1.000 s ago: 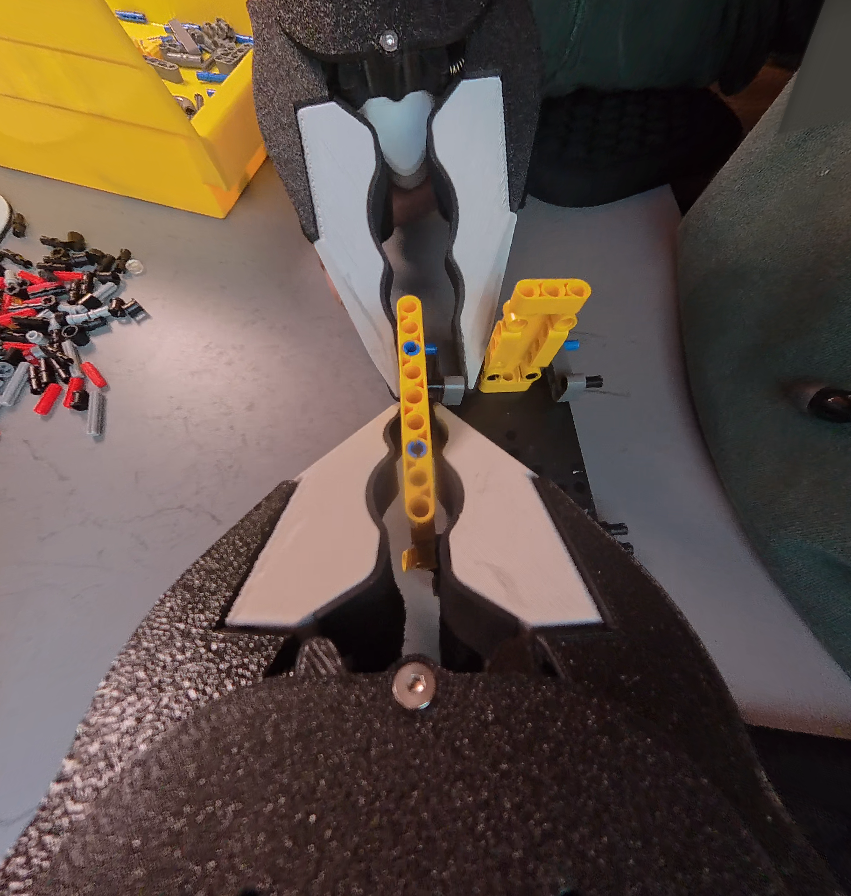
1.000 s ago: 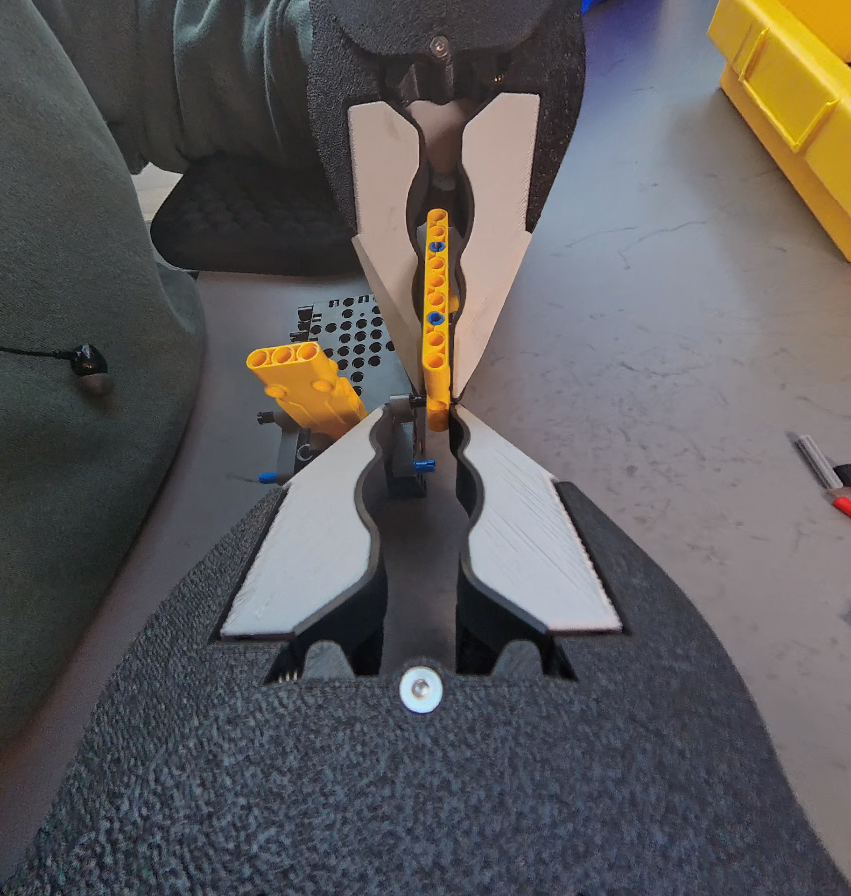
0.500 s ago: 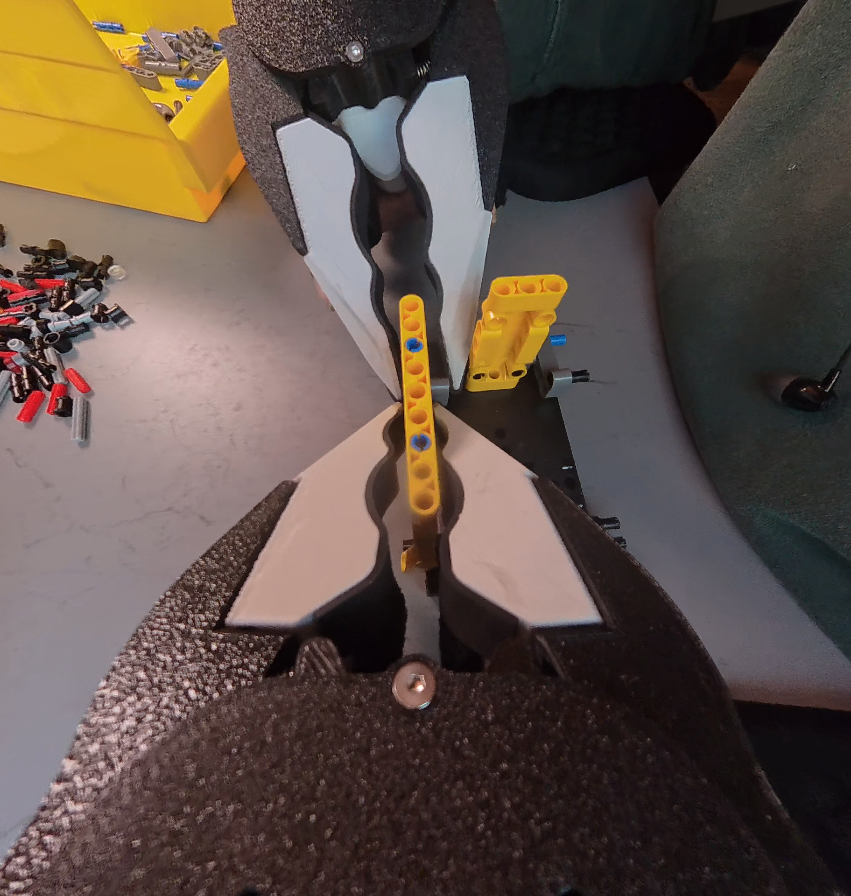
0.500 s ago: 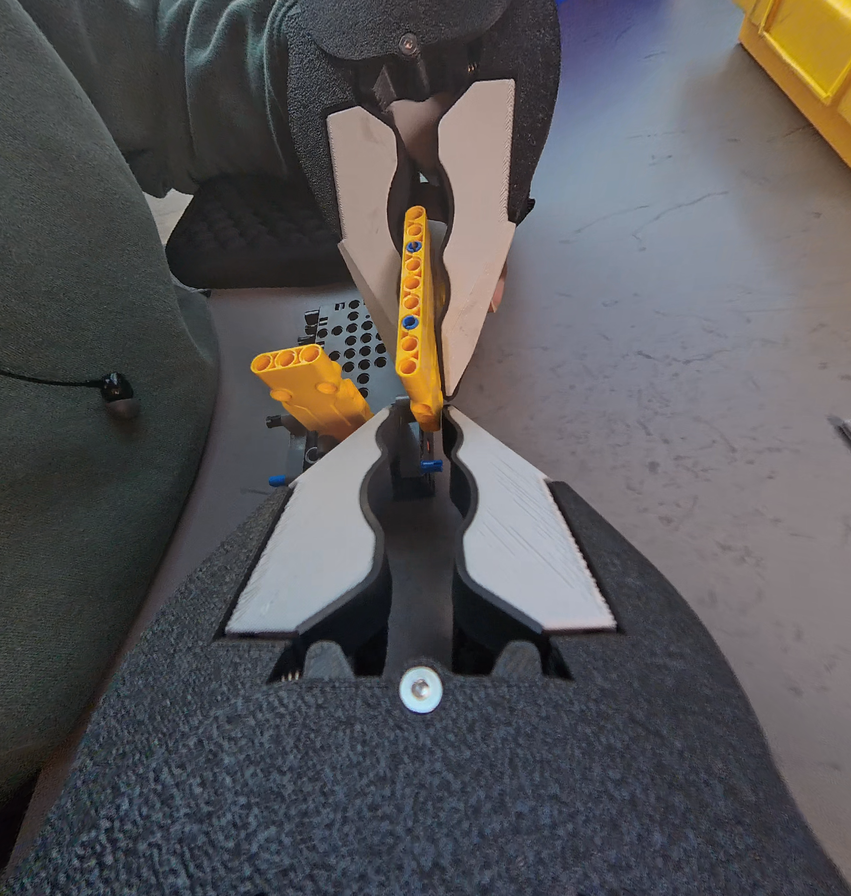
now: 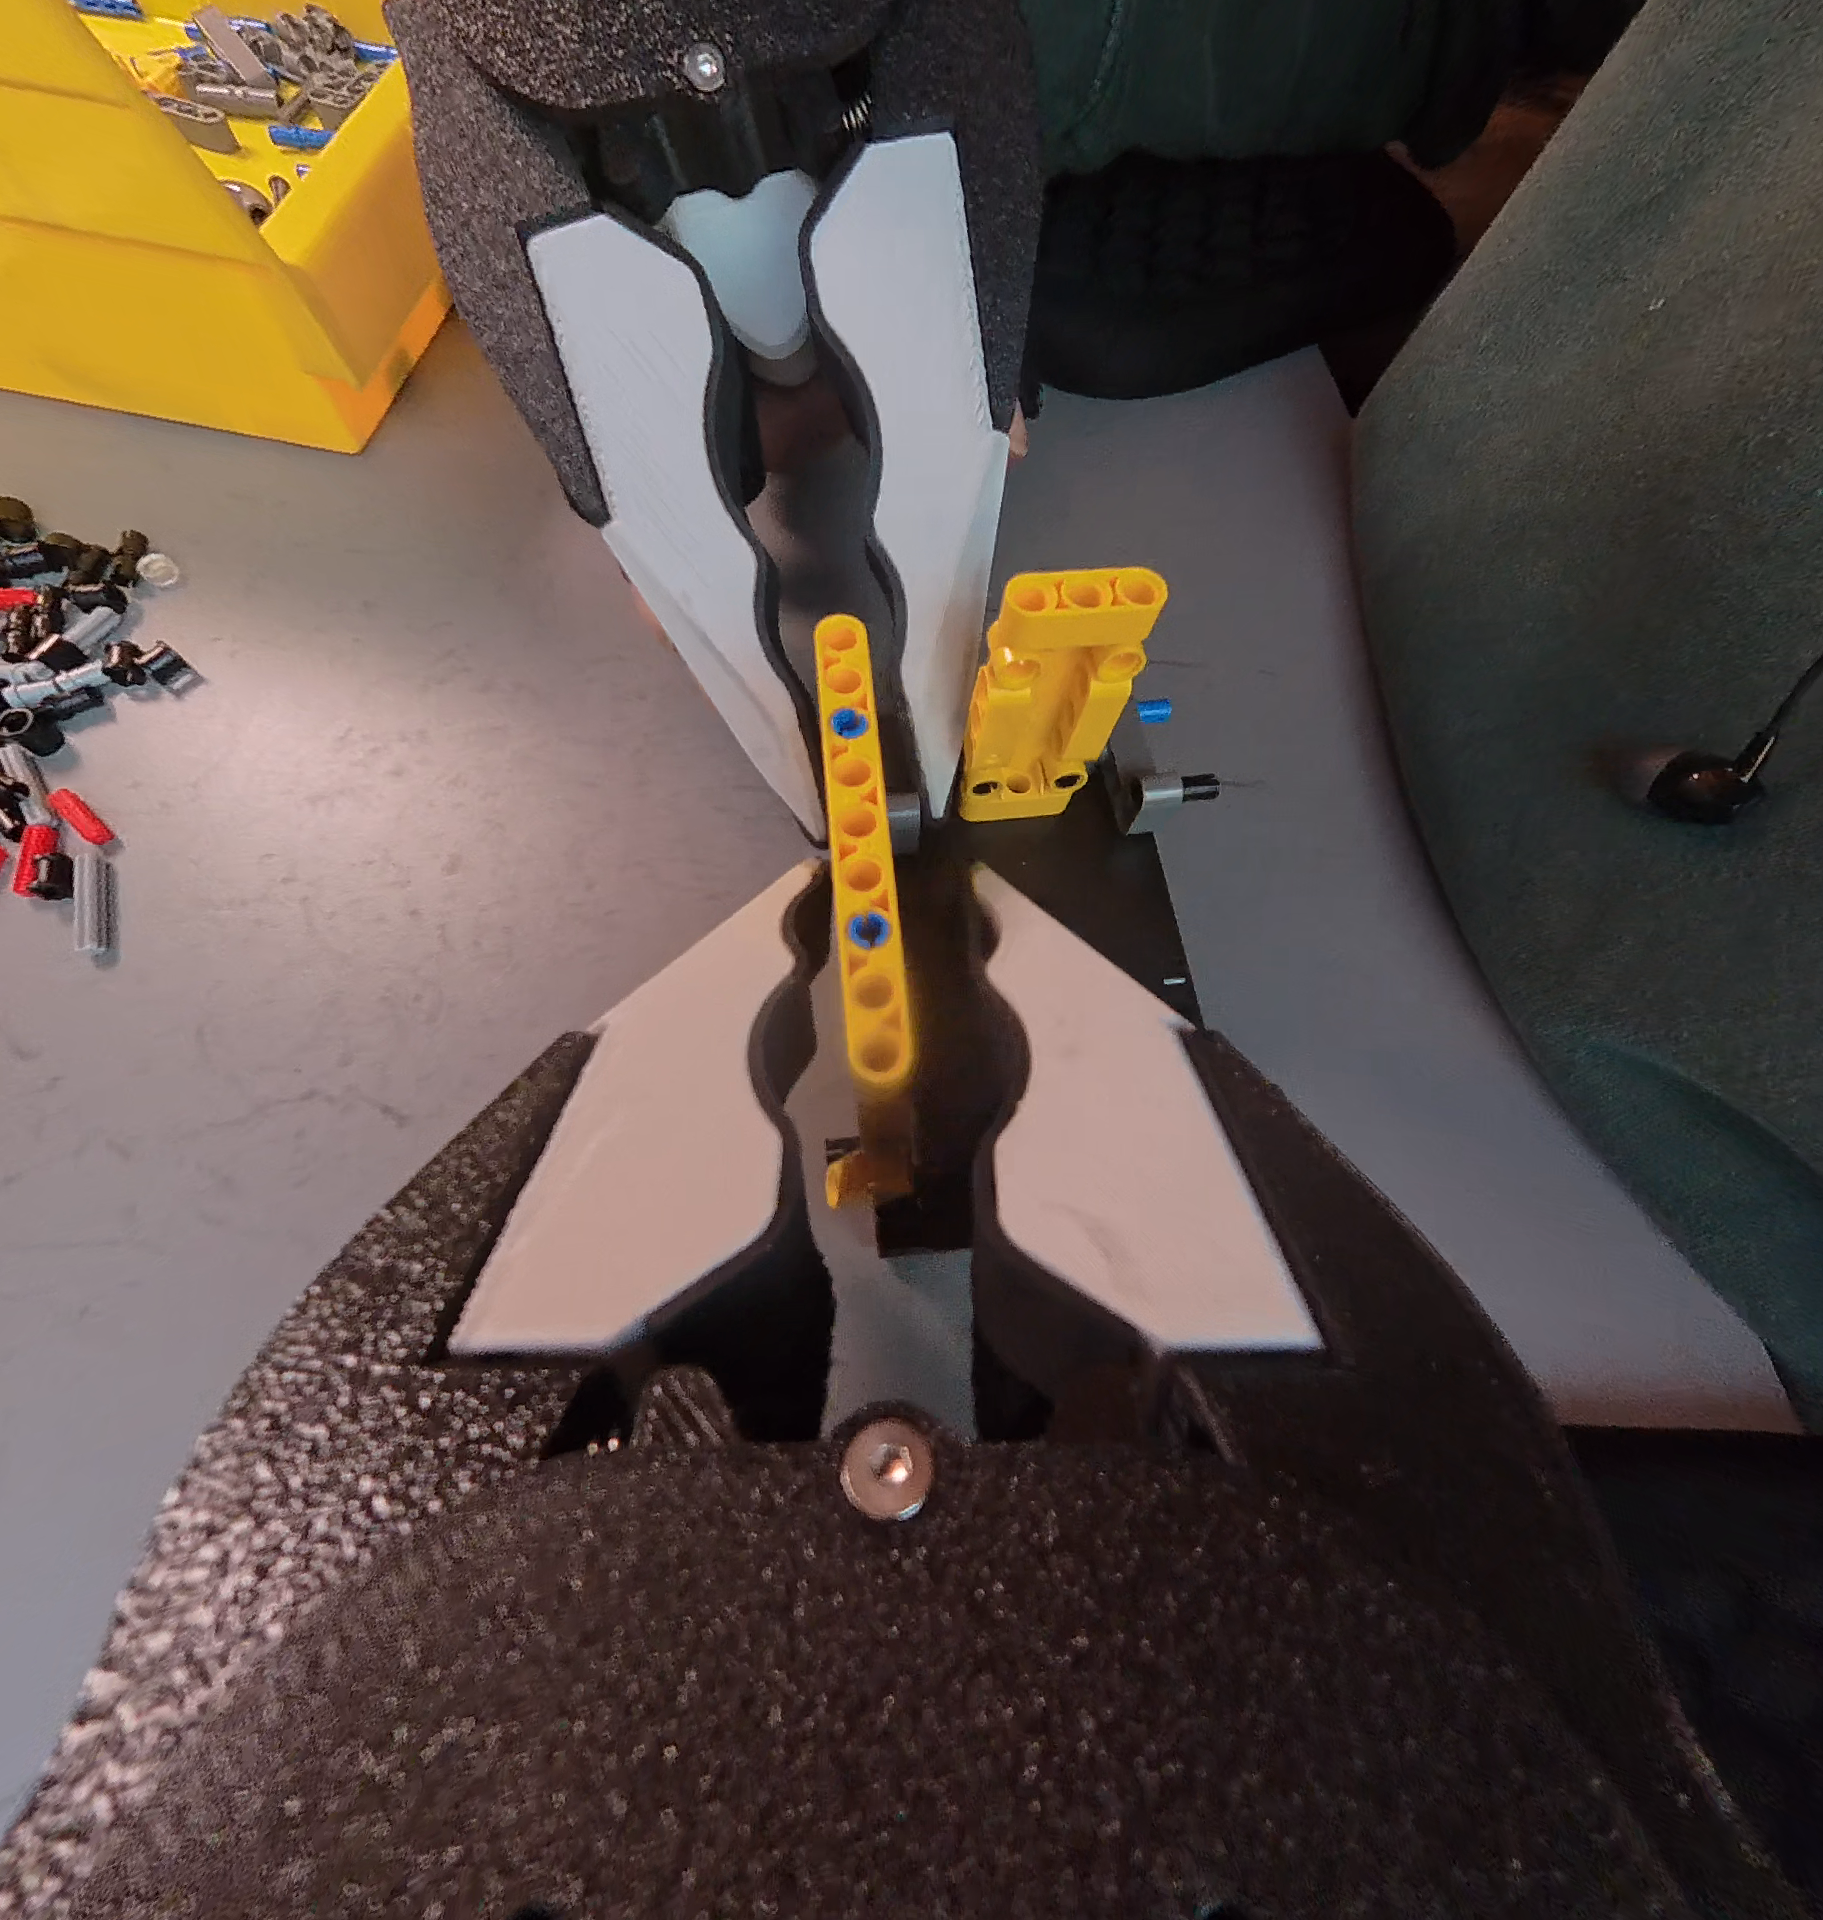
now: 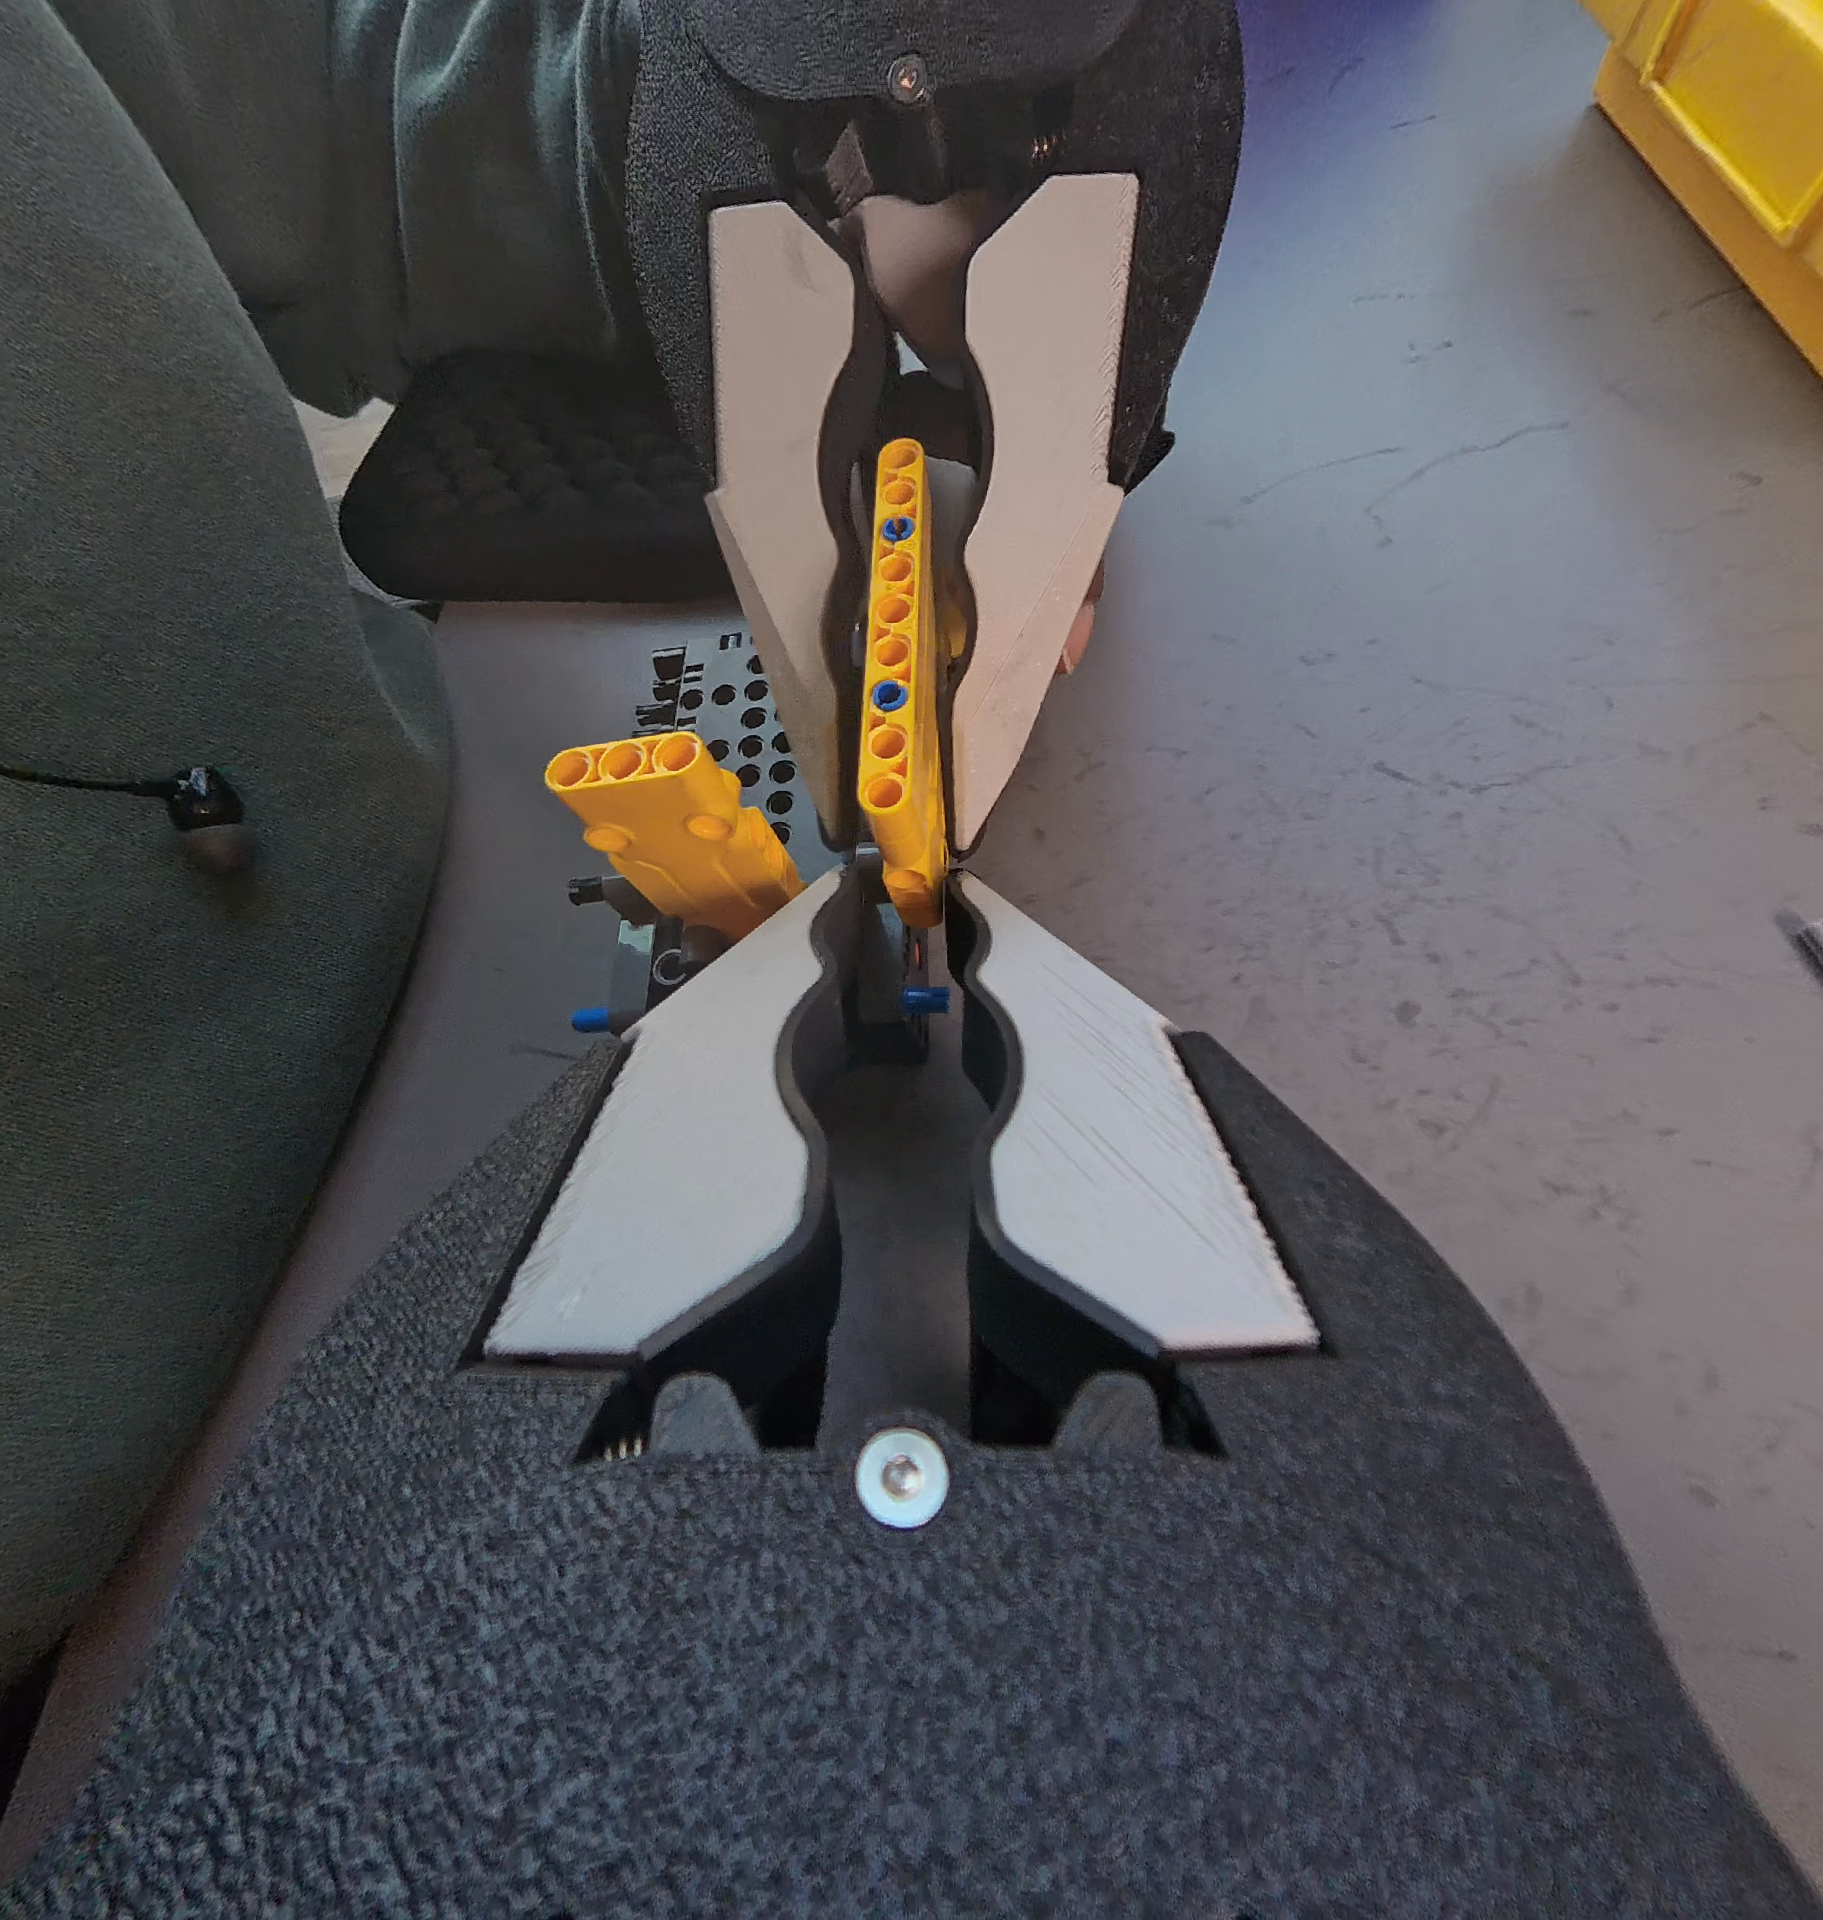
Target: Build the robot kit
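A long yellow holed beam (image 5: 858, 774) with two blue pins runs between my two grippers, which face each other tip to tip. My right gripper (image 6: 896, 876) is shut on the beam's end (image 6: 912, 894), with a grey connector beside it; it also shows in the left wrist view (image 5: 881, 826). My left gripper (image 5: 896, 878) has its jaws a little apart around the beam's other half, with a dark gap beside it. Below stands a black perforated plate (image 6: 751, 727) carrying a yellow block (image 5: 1063, 696).
A yellow parts bin (image 5: 159, 260) stands at the back of the grey table (image 6: 1406, 727). Several loose red, black and grey pieces (image 5: 34, 707) lie to the left. A person's dark green clothing (image 5: 1613, 623) with an earbud (image 5: 1696, 795) borders the plate's side. The grippers are tip to tip, or close to it.
My right gripper's jaws have narrowed onto the beam's end. My left gripper's jaws have since widened a little around the beam. Both grippers have shifted slightly, and the beam tilted for a moment.
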Demonstrator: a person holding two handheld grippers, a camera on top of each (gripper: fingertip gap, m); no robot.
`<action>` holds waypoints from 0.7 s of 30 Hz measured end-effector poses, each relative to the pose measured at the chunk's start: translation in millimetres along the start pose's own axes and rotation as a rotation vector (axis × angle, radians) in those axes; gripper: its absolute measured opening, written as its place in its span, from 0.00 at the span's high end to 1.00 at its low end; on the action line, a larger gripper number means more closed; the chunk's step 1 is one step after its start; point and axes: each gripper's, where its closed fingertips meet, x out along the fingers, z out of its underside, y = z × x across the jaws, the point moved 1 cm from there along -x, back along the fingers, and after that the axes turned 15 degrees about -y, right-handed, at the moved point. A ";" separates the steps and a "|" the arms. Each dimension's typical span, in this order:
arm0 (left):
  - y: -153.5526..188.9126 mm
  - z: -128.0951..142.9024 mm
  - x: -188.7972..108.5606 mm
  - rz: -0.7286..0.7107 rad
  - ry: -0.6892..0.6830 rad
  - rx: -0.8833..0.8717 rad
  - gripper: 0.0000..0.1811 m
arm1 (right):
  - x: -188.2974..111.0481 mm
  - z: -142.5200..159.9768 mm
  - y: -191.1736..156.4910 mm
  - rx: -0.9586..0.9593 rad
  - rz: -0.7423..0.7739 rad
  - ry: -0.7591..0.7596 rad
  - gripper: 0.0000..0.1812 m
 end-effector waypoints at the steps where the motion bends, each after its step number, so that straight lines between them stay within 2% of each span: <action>1: 0.6 2.1 -1.5 -0.005 -0.007 0.004 0.79 | -0.3 0.3 0.2 -0.006 0.009 0.000 0.91; 4: -1.0 8.6 -19.8 -0.016 0.007 -0.025 0.74 | -2.8 1.6 2.0 -0.021 0.037 0.003 0.90; 8: -7.2 25.1 -45.2 -0.086 0.013 -0.076 0.76 | -9.1 2.6 4.3 -0.050 0.068 0.010 0.85; 14: -3.2 49.4 -43.9 -0.095 -0.020 -0.150 0.79 | -41.5 -6.9 9.2 -0.050 0.104 0.073 0.80; 16: 2.1 49.7 -42.9 -0.067 -0.017 -0.160 0.74 | -57.6 -22.1 8.8 -0.042 0.106 0.133 0.81; 18: 11.5 48.2 -40.7 0.004 -0.015 -0.172 0.66 | -66.0 -38.8 6.8 -0.042 0.100 0.155 0.81; 21: 20.5 50.5 -30.3 0.053 -0.070 -0.166 0.56 | -51.9 -57.1 1.1 -0.059 0.076 0.077 0.80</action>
